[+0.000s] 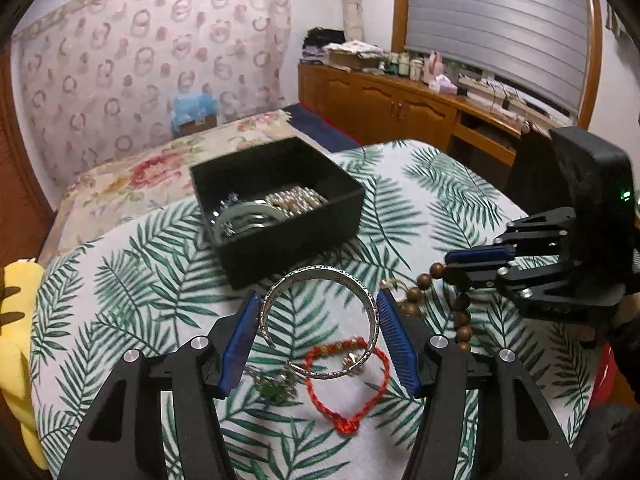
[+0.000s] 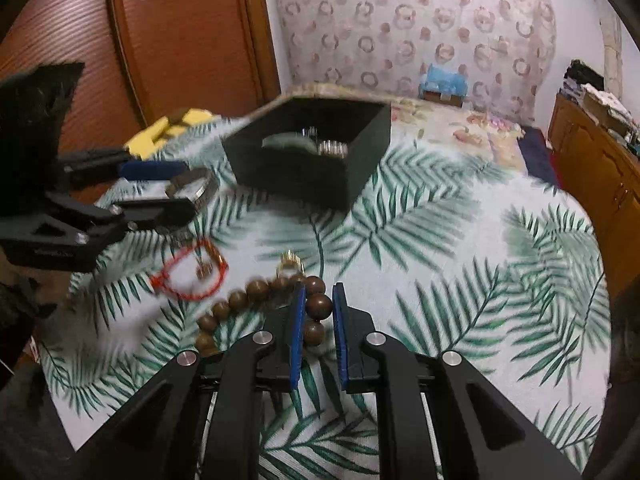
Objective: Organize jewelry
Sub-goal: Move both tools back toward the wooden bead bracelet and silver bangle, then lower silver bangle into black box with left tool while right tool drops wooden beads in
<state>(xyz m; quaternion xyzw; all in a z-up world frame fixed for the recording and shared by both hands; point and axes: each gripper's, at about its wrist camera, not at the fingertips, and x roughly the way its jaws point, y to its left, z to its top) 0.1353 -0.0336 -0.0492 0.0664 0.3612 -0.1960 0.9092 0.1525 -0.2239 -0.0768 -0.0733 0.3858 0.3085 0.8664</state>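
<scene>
Blue-padded, the left gripper (image 1: 318, 332) clamps a silver bangle (image 1: 320, 320) above the leaf-print cloth (image 1: 440, 184), angled toward the black box (image 1: 280, 208); lifting level should keep its hold. From the right wrist, the right gripper (image 2: 318, 320) pinches a wooden bead bracelet (image 2: 260, 304), held low, beside the red cord bracelet (image 2: 188, 276).

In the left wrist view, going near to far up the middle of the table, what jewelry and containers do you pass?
Red cord bracelet → silver bangle, between the left gripper fingers → black box, with a green bangle and pearl strands inside.
</scene>
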